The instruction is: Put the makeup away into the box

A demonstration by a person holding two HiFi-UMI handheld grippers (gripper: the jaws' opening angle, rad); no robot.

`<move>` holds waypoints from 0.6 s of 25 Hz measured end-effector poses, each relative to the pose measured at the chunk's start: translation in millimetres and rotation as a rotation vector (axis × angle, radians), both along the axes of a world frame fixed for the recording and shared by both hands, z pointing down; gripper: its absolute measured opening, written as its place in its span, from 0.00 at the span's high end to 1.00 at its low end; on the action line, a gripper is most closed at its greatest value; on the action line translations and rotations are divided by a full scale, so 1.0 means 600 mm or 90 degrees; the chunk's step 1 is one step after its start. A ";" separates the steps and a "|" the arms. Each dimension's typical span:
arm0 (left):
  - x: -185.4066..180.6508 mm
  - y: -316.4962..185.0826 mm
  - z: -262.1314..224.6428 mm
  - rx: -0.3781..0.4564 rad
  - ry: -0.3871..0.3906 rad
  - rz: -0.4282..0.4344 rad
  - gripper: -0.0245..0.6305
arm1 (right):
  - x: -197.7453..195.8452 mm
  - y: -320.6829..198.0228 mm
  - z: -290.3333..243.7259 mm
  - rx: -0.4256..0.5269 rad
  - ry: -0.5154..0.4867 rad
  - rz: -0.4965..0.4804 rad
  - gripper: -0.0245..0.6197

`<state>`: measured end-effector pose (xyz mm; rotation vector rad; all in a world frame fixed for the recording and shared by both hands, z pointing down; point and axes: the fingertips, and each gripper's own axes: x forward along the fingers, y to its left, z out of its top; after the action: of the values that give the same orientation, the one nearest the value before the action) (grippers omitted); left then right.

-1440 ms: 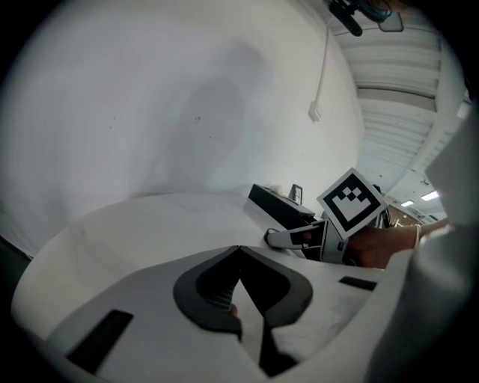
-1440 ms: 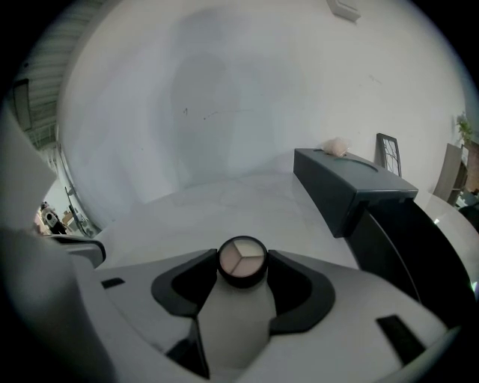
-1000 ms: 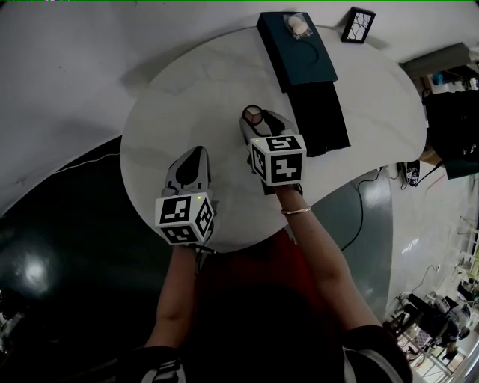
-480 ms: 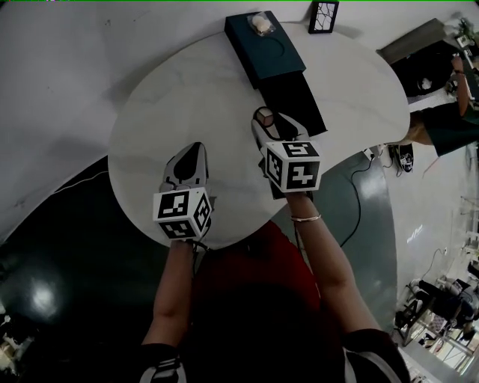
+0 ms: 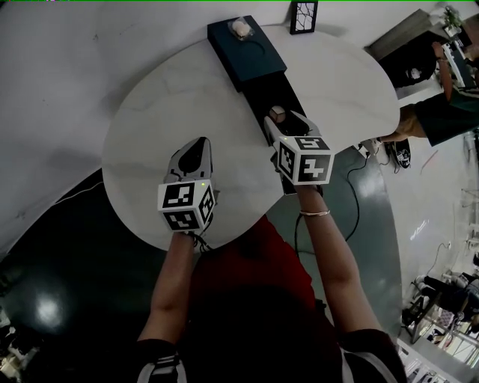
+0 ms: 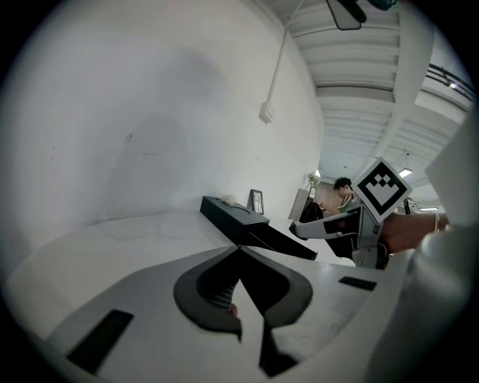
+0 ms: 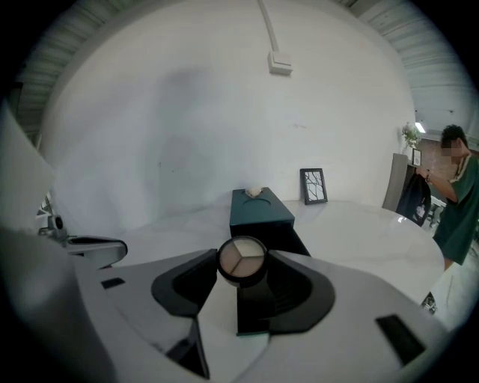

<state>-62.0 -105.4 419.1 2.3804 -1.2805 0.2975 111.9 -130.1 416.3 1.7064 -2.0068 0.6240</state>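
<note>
A round three-shade makeup compact [image 7: 241,260] sits pinched between the jaws of my right gripper [image 7: 241,271]. In the head view the compact [image 5: 278,113] and right gripper [image 5: 281,121] hang over the black pulled-out drawer [image 5: 271,88] of the dark teal box [image 5: 247,51]. The box [image 7: 260,209] lies straight ahead in the right gripper view. My left gripper [image 5: 196,146] hovers over the white table [image 5: 150,120] left of the drawer, jaws meeting at the tips [image 6: 239,247] with nothing held.
A small pale object [image 5: 240,28] rests on the box top. A framed picture [image 5: 303,16] stands at the table's far edge. A person [image 5: 441,112] is beyond the table on the right. Cables lie on the floor [image 5: 359,194].
My right gripper has carried the compact forward from the bare tabletop to above the open drawer. The left gripper has also moved a little forward.
</note>
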 end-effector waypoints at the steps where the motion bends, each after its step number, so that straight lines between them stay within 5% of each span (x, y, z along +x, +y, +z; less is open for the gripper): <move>1: 0.006 -0.002 -0.001 0.002 -0.002 0.003 0.93 | 0.004 0.000 0.002 -0.002 -0.002 0.001 0.62; 15: 0.078 -0.043 -0.012 0.010 -0.030 0.013 0.93 | 0.045 -0.041 0.022 -0.027 -0.024 -0.037 0.62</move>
<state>-15.4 -131.1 411.7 2.4150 -1.2847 0.3531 138.6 -154.7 429.3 1.6169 -2.0462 0.6788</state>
